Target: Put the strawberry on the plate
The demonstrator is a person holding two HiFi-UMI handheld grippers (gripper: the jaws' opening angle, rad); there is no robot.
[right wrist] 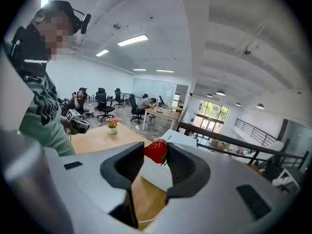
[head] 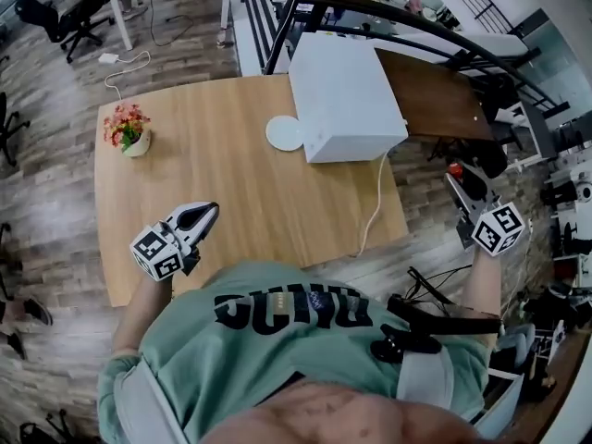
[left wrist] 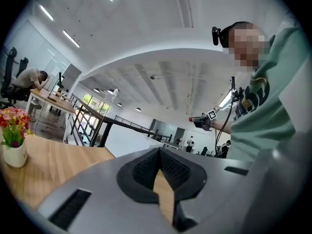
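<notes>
Right gripper (right wrist: pixel 156 150) is pinching the small red strawberry (right wrist: pixel 154 152) across its middle; likely light, soft, bruisable. Left gripper (left wrist: pixel 159 154) is hanging closed, empty.

One strawberry (right wrist: pixel 156 151), one plate (head: pixel 285 133) (white), two hand-held grippers (head: pixel 207 214) (head: pixel 455 176)

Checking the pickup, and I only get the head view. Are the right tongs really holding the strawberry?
Observer: Yes, the right gripper view shows the strawberry pinched between the tips of the right tongs.
Operator: And the left tongs?
Observer: The left gripper view shows the left tongs closed, tips touching, nothing between them.
</notes>
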